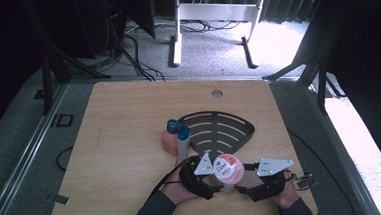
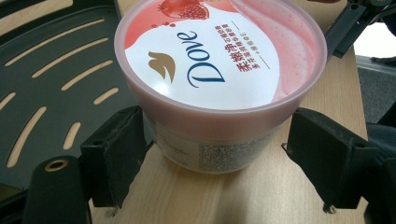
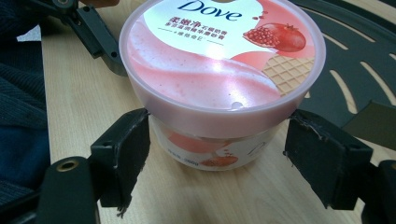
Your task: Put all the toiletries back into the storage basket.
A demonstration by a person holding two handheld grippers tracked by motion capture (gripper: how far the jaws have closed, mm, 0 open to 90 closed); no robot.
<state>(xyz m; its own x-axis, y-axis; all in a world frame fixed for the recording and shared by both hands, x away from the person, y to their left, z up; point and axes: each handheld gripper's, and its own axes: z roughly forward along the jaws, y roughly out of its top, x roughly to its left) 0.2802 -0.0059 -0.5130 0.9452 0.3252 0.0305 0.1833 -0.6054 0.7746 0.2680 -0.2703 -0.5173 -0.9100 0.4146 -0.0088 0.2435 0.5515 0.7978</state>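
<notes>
Wooden tabletop (image 1: 129, 121) fills the scene, with a black slotted fan-shaped tray (image 1: 220, 128) lying near its middle. Just in front of the tray, near the table's front edge, stands a pink Dove tub (image 1: 228, 169), lid on, upright. Both grippers flank it from opposite sides. The left gripper (image 2: 219, 158) has its jaws spread around the tub below the lid; one pad looks to touch the wall, the other stands clear. The right gripper (image 3: 217, 154) likewise brackets the tub with wide-open jaws, gripping nothing. Two blue-capped bottles (image 1: 178, 138) stand beside the tray.
</notes>
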